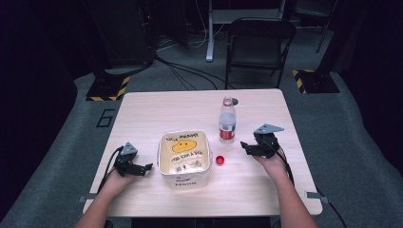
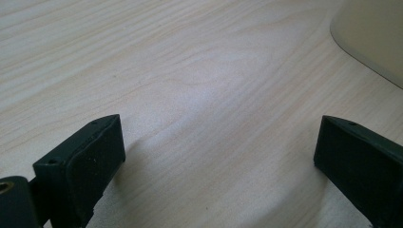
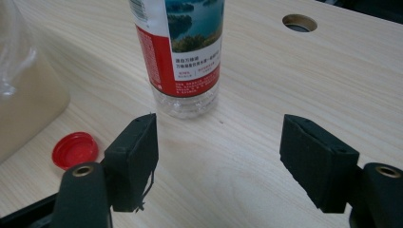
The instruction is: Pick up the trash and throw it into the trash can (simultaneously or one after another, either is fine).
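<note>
My right tool (image 1: 250, 146) stands above the worktop (image 1: 142, 109) with its jaws apart and nothing between them. In the right gripper view its point is (image 3: 218, 152), and bare wood shows in the gap. The red cap (image 1: 220, 160) lies flat on the worktop, open side up, just beside the base of the bottle (image 1: 227, 121) and between the bottle and the white container (image 1: 184, 159). In the right gripper view the cap (image 3: 75, 149) is close to one jaw but not touching it. The bottle (image 3: 183, 52) stands upright with its mouth uncovered, ahead of my right tool. My left tool (image 1: 145, 168) rests low at the left side of the container, jaws wide open and empty; in the left gripper view (image 2: 218, 156) the container's corner (image 2: 375, 38) is near, not touched.
</note>
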A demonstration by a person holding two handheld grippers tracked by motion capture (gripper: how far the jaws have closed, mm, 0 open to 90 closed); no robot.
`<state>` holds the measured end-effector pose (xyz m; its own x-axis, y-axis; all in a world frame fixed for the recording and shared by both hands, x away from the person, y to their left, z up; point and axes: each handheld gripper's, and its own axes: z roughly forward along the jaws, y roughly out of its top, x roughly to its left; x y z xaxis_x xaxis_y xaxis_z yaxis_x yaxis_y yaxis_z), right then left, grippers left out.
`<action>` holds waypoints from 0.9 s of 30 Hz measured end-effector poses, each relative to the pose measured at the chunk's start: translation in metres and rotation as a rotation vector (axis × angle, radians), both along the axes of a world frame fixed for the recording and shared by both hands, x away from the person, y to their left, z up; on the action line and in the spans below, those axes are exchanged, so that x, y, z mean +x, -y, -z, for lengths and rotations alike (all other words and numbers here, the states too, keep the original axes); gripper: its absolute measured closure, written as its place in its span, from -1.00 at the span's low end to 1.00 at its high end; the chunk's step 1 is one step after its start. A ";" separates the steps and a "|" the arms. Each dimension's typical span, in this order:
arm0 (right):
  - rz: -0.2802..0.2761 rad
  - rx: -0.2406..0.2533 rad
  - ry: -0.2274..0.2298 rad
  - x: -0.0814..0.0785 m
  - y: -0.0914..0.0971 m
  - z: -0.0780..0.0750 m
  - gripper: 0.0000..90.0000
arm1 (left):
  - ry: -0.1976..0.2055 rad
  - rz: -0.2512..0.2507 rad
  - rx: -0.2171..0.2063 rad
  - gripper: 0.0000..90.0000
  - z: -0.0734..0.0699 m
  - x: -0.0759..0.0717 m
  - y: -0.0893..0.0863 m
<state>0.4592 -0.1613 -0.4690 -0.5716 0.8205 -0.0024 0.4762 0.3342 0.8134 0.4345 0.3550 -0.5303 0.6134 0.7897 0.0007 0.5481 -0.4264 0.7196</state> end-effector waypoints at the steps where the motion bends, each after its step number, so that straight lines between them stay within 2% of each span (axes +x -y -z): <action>1: 0.000 0.000 0.000 0.000 0.000 0.000 -0.36 | 0.000 0.000 0.000 -0.94 0.000 0.000 0.000; 9: 0.006 0.075 -0.016 0.003 -0.002 -0.015 -0.40 | 0.001 -0.001 0.000 -0.94 0.000 0.001 0.000; 20: -0.021 0.078 0.006 0.006 -0.012 -0.041 -0.42 | 0.001 0.000 0.001 -0.94 0.000 0.000 0.000; 22: -0.023 0.080 0.010 0.008 -0.014 -0.044 -0.42 | 0.002 -0.003 -0.009 -0.94 0.000 -0.001 0.000; 25: -0.025 0.098 0.011 0.010 -0.019 -0.047 -0.47 | -0.002 0.012 0.002 -0.94 0.000 -0.001 -0.001; 27: -0.021 0.093 0.015 0.012 -0.022 -0.049 -0.50 | -0.004 0.011 -0.001 -0.94 0.000 -0.001 -0.001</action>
